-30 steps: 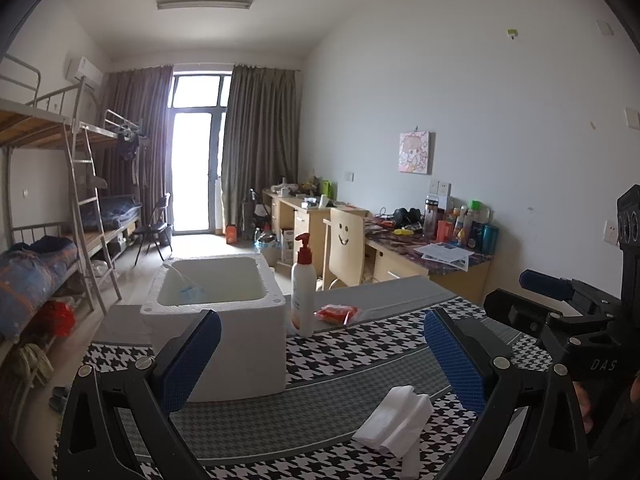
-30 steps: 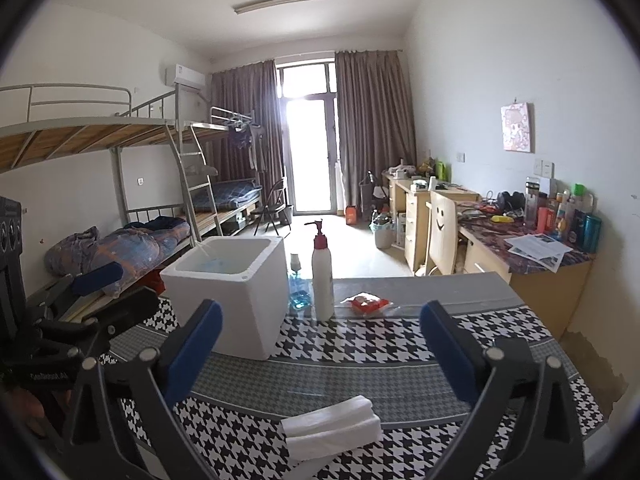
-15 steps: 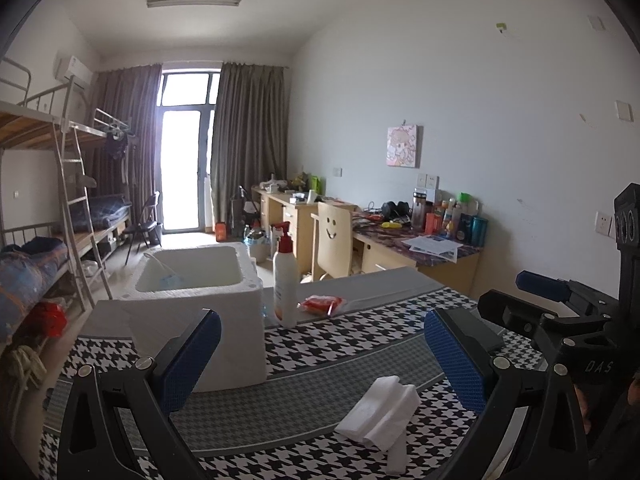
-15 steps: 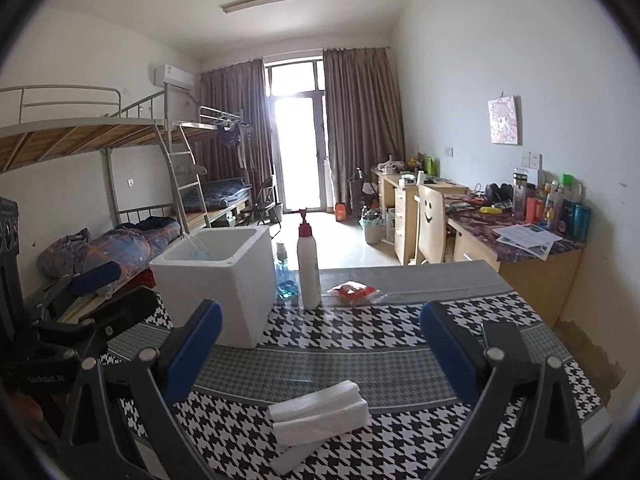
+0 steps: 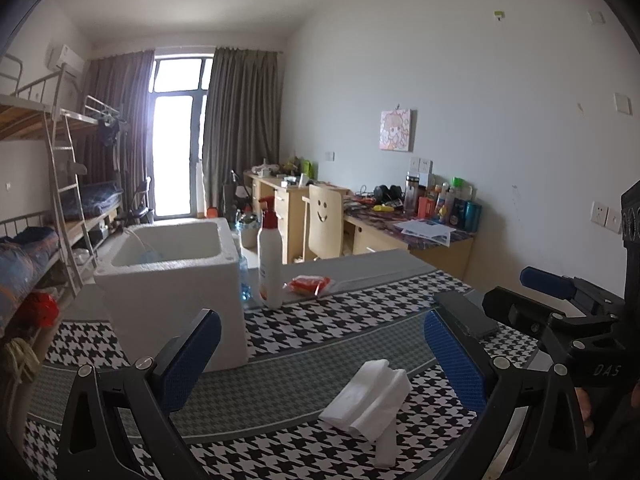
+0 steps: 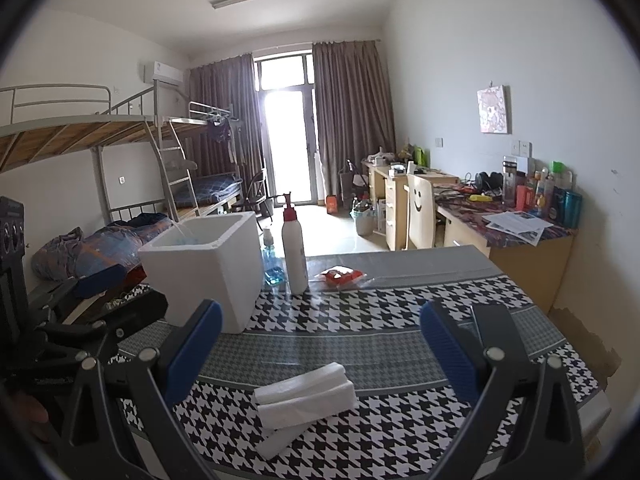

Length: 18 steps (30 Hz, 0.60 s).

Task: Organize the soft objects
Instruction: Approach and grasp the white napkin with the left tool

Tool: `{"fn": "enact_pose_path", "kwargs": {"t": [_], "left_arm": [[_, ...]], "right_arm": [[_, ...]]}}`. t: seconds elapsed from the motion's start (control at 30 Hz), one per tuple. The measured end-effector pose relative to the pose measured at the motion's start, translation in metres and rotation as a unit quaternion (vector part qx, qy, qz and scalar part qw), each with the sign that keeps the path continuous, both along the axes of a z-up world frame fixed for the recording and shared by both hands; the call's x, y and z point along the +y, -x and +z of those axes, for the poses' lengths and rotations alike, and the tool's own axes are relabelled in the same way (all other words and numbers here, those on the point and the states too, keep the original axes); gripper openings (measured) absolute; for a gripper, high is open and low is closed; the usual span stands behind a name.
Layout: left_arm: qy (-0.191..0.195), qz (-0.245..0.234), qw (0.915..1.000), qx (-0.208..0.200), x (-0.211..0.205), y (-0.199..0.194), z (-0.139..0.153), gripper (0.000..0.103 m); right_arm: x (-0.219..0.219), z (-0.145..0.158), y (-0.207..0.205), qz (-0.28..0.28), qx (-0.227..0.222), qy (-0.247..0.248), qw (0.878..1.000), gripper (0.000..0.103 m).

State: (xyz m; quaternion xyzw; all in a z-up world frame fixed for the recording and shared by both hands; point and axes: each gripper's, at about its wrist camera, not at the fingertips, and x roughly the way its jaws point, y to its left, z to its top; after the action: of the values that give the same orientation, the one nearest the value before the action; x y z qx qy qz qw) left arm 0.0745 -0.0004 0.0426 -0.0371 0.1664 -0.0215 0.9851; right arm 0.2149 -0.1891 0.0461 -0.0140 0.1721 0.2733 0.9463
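A folded white cloth [image 5: 370,398] [image 6: 306,396] lies near the front edge of the houndstooth-covered table [image 5: 304,328] [image 6: 400,312]. My left gripper [image 5: 320,360] hovers open above the table, with the cloth low between its blue pads and nearer the right one. My right gripper [image 6: 320,352] is open too, and the cloth sits low between its fingers. Neither gripper touches the cloth. A white foam box [image 5: 172,276] [image 6: 204,268] stands open-topped at the left of the table, with something blue inside.
A white pump bottle [image 5: 269,254] [image 6: 294,248] stands beside the box, with a red packet [image 5: 309,283] [image 6: 340,274] to its right and a blue-liquid bottle [image 6: 272,258] behind. A dark flat object [image 5: 466,314] lies at the table's right. Bunk beds stand left, desks right.
Both views have shifted: the box, bottle and cloth now sit further left in each frame. The cloth lies where it was on the table. Both grippers stay open.
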Motion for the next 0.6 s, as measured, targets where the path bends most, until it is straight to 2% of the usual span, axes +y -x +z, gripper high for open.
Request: {"fn": "enact_pose_path", "kwargs": {"t": [0.6], "left_arm": [[-0.007,-0.018,0.9988,0.045,-0.015,-0.017,-0.027,0.102]], "right_arm": [[-0.012,-0.020,-0.002,-0.011,0.020,0.011,1.000,0.101]]}}
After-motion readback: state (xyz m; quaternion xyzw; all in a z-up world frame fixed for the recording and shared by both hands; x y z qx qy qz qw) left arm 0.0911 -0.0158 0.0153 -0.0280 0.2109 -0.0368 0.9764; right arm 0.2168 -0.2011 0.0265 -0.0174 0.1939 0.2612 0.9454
